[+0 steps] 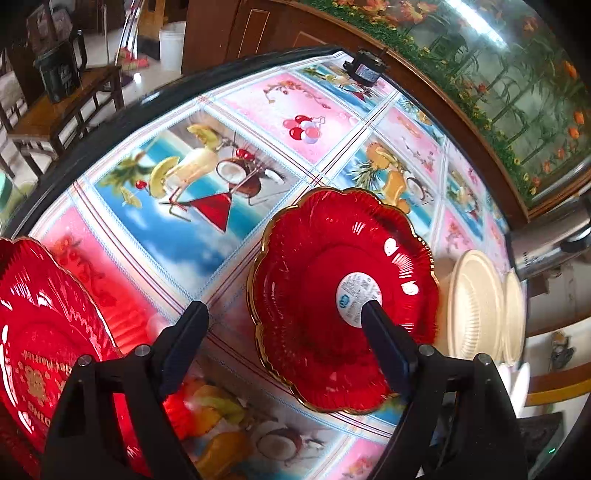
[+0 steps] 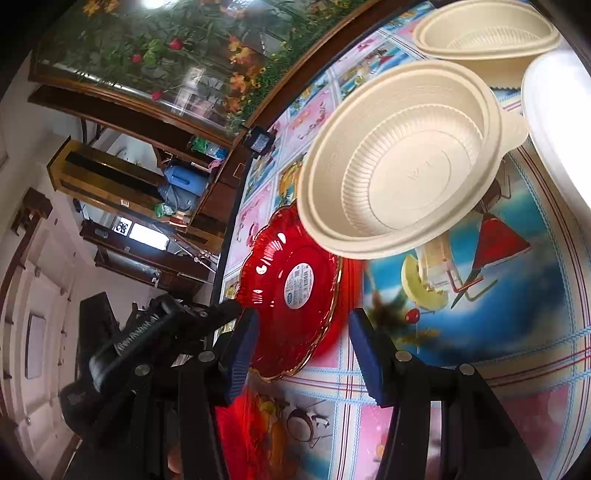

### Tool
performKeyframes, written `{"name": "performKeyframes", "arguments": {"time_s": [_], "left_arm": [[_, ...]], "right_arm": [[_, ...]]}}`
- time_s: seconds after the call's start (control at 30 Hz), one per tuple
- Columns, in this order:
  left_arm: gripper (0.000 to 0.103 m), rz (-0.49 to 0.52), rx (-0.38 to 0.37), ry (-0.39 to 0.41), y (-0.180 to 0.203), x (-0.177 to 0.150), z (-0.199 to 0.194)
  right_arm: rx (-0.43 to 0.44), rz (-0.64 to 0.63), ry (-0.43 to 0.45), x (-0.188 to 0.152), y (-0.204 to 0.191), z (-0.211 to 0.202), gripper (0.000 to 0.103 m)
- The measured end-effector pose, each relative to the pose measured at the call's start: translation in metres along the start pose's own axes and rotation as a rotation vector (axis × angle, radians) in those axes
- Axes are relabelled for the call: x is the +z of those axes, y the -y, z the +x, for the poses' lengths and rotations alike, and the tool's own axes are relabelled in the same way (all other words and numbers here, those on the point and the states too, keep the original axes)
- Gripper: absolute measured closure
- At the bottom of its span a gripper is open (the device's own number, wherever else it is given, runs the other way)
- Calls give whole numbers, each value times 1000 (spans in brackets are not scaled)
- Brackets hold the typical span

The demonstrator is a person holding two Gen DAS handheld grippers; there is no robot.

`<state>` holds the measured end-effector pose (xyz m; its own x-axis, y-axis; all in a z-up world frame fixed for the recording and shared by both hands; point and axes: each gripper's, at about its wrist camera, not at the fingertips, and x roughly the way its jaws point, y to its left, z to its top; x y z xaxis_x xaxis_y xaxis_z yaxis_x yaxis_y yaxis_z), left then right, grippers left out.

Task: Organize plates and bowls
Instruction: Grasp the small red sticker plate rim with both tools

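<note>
A red scalloped plate with a gold rim and a white round label lies on the printed table. My left gripper is open, its right finger over the plate's centre, its left finger over bare cloth. Another red plate lies at the left edge. Two cream bowls stand to the right of the first plate. In the right wrist view my right gripper is open and empty, its jaws either side of the red plate's near rim. A cream bowl sits beyond it, a second cream bowl farther back.
The round table carries a colourful fruit-print cloth and a dark rim. A white dish edge shows at the right. A small black box sits at the table's far edge. A fish tank cabinet stands behind, a wooden chair at left.
</note>
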<state>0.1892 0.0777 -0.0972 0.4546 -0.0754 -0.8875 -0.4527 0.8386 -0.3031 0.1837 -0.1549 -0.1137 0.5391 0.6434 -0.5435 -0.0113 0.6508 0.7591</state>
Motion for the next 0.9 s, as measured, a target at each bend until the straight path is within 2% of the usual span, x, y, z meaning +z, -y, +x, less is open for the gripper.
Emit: {"name": "performKeyframes", "arguments": {"time_s": [0.17, 0.3, 0.33, 0.47, 0.53, 0.63, 0.8, 0.9], "left_arm": [[18, -35, -50, 11, -2, 4, -2], [18, 42, -82, -8, 10, 8, 0], [18, 59, -80, -12, 12, 10, 1], [18, 32, -86, -29, 2, 17, 6], [18, 25, -88, -17, 0, 19, 6], [18, 29, -89, -20, 3, 19, 8], [18, 129, -52, 5, 22, 19, 13], [20, 137, -53, -9, 20, 20, 20]], "right_arm": [[-1, 38, 2, 2, 7, 5, 51], [18, 83, -14, 3, 11, 13, 51], [22, 95, -19, 4, 13, 14, 54], [34, 121, -9, 7, 18, 16, 57], [14, 107, -20, 8, 18, 18, 61], [-18, 65, -34, 5, 13, 20, 61], [-11, 49, -57, 5, 12, 20, 61], [-6, 15, -79, 6, 6, 24, 58]]}}
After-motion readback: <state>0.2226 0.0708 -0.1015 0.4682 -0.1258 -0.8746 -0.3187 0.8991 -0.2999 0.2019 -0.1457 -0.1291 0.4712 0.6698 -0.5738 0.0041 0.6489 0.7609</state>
